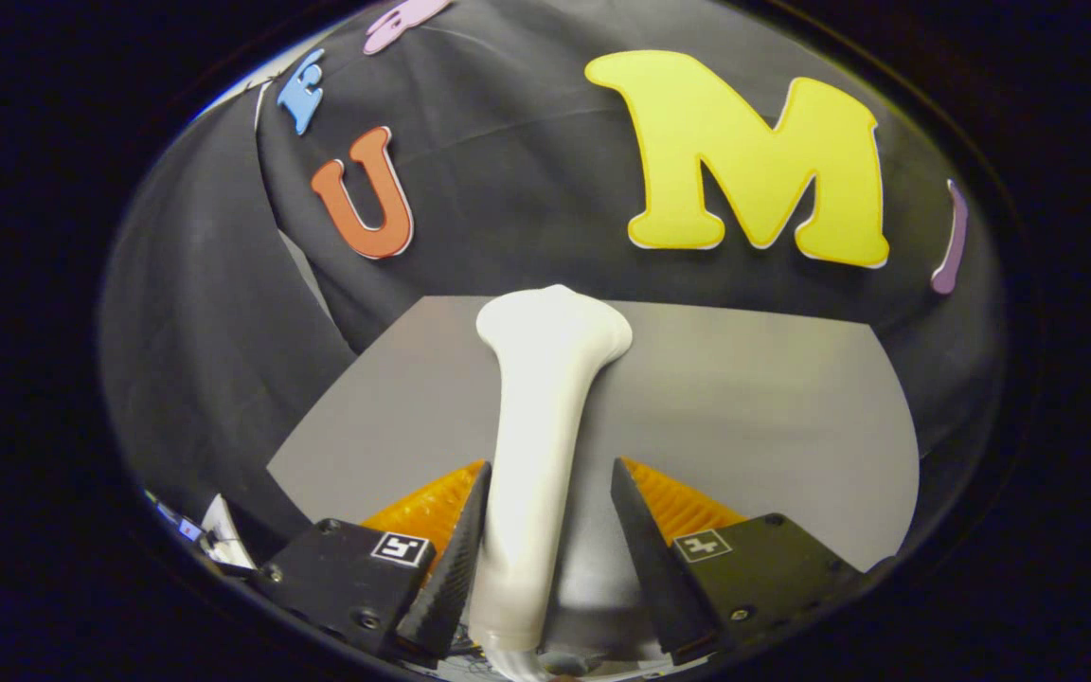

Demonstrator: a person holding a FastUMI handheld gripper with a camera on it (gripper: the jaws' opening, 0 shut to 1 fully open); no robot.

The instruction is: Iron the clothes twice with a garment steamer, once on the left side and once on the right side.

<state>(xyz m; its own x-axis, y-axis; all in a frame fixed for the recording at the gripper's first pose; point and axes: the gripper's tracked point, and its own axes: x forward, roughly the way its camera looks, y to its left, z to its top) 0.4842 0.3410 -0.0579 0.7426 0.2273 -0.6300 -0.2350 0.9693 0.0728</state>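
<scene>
A white garment steamer (545,398) stands between my fingers, its slim handle running up to a wider head (555,327) that points away from me over the grey tabletop (773,417). My gripper (550,466) is open around the handle. The left finger (465,530) lies against the handle's side. The right finger (645,530) stands apart from it with a visible gap. The steamer's base is hidden low between the fingers.
The black cloth wall (527,170) hangs just beyond the table's far edge and curves round on the left. Some small white items and wires (209,530) lie off the table's near left corner.
</scene>
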